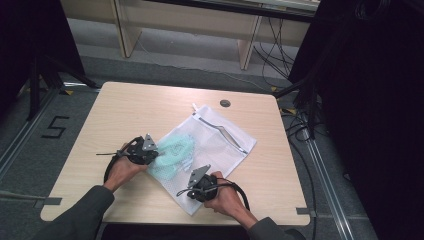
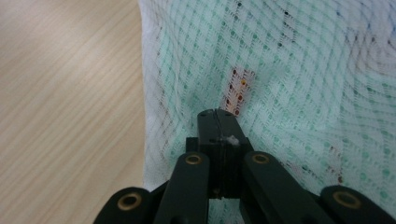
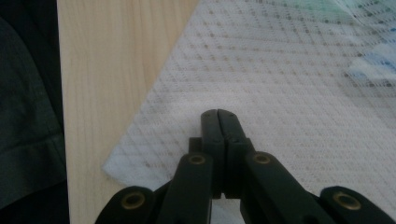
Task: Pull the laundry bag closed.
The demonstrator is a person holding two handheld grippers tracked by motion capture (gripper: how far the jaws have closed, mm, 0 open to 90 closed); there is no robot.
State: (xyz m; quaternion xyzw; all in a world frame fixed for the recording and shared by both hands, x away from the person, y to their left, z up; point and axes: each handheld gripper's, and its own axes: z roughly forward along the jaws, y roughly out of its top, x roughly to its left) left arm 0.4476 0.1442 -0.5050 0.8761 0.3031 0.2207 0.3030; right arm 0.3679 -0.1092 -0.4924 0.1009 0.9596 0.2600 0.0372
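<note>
A white mesh laundry bag (image 1: 222,150) lies flat in the middle of the wooden table (image 1: 150,105), its zipper (image 1: 231,136) running along the far side. A mint-green garment (image 1: 172,152) shows through the mesh at the bag's left part. My left gripper (image 1: 155,155) sits at the bag's left edge; in the left gripper view its jaws (image 2: 217,113) are shut, with the mesh (image 2: 303,70) puckered around the tip and a white tuft between them. My right gripper (image 1: 193,186) is near the bag's front corner, shut (image 3: 218,113) and resting over flat mesh (image 3: 280,93).
The table's front edge (image 3: 63,116) and my dark sleeve (image 3: 28,116) lie close to the right gripper. A round cable grommet (image 1: 225,103) sits at the far edge. Black stands (image 1: 40,75) and cables (image 1: 300,125) flank the table; wooden desk legs (image 1: 247,47) stand beyond.
</note>
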